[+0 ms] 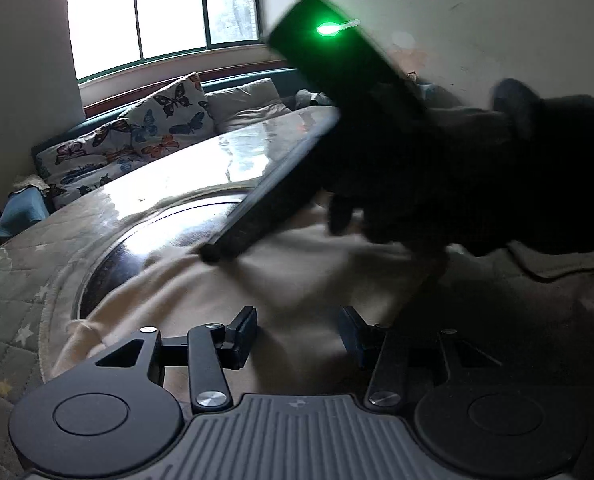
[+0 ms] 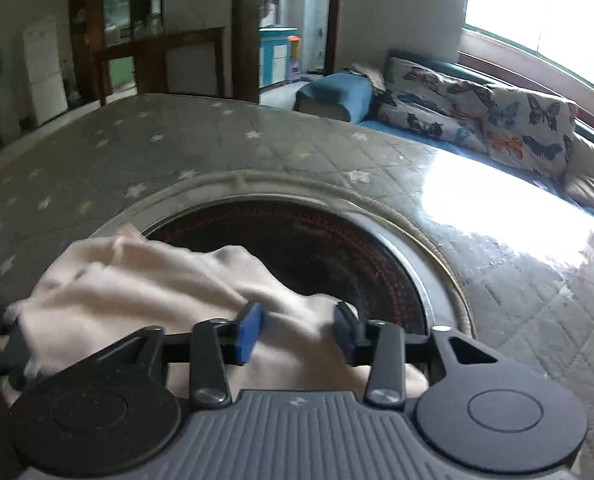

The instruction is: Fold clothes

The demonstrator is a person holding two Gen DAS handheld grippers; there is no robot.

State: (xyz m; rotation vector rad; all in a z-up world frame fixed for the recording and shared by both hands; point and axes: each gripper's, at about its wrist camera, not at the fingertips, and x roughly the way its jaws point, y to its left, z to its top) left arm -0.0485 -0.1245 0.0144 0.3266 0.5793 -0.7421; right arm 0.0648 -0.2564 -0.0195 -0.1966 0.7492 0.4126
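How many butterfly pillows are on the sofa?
2. One butterfly pillow leans on the sofa back by the window; the other butterfly pillow is beside it, nearer the blue cushion. More could be hidden.

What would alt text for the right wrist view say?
A handheld gripper with blue-padded fingers apart hovers over a crumpled cream garment on a star-quilted table with a dark round centre. Behind: butterfly cushions, bright window.
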